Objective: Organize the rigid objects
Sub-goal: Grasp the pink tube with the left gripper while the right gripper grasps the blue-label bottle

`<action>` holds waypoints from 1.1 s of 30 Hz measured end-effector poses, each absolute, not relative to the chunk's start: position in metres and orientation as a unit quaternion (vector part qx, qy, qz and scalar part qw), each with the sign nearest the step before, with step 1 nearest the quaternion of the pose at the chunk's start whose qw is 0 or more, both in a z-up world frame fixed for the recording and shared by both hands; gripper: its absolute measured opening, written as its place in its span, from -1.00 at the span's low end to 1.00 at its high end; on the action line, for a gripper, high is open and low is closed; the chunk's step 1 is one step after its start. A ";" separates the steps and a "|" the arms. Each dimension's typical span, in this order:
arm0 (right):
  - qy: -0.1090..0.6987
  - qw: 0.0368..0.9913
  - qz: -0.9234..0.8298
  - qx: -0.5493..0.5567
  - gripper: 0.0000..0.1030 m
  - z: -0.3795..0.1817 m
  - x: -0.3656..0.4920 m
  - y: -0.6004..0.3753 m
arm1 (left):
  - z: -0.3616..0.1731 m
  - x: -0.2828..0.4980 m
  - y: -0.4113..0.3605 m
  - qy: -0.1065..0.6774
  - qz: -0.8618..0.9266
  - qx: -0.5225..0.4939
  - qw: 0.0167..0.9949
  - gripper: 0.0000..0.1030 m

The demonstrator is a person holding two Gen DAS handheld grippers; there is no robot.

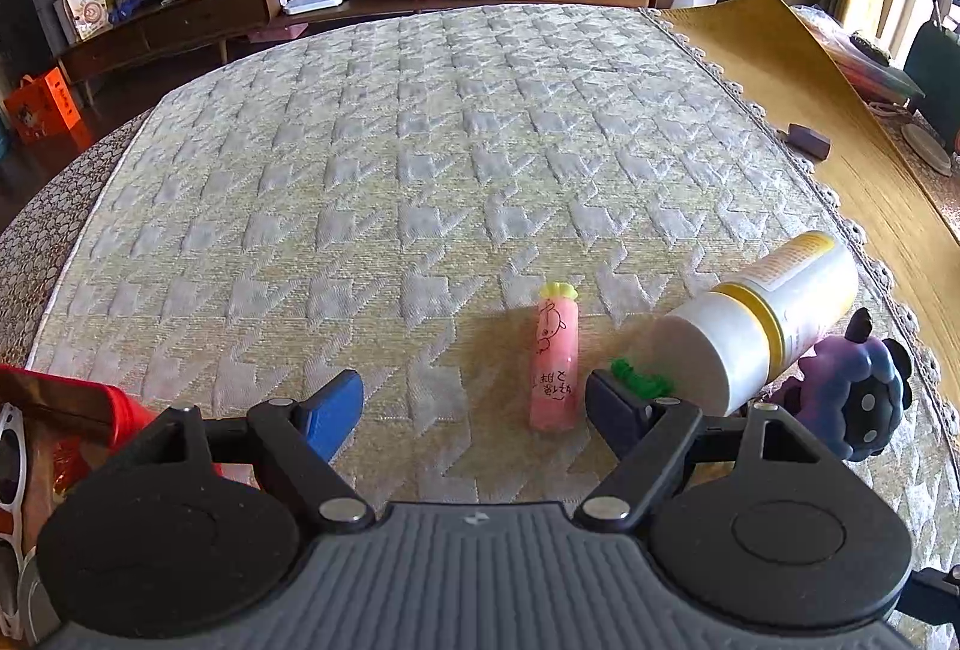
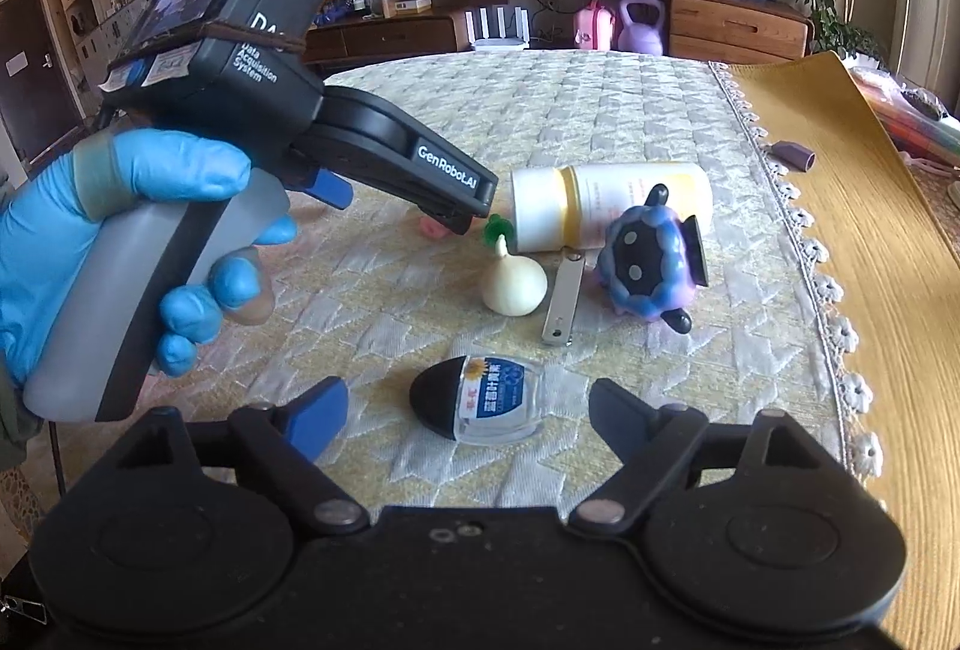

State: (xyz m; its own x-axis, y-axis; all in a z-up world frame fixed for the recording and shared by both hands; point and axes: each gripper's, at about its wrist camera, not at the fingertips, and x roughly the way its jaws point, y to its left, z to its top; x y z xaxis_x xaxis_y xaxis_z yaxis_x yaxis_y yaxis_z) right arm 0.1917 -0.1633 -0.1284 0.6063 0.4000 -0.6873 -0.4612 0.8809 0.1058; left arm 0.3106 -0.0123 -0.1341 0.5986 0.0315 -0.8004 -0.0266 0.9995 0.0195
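A table under a pale quilted cover with a houndstooth weave carries everything. Just ahead of the left tongs, nearer their right finger, a pink tube lies lengthwise; a small green piece sits at that finger's tip, with a white and yellow bottle on its side and a purple figurine further right. Between the right tongs' fingers lies a clear bottle with a black cap. Ahead of them rest a garlic-shaped bulb and a metal nail clipper.
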 end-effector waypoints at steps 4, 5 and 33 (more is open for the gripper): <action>0.375 0.893 0.243 -0.044 0.57 -0.131 0.194 -0.160 | -0.138 0.314 -0.013 0.445 0.010 0.002 0.896 0.49; 0.376 0.893 0.244 -0.046 0.53 -0.132 0.195 -0.159 | -0.138 0.315 -0.013 0.443 0.008 0.000 0.896 0.43; 0.361 0.906 0.218 -0.050 0.04 -0.119 0.186 -0.162 | -0.112 0.285 -0.013 0.425 -0.014 -0.025 0.905 -0.69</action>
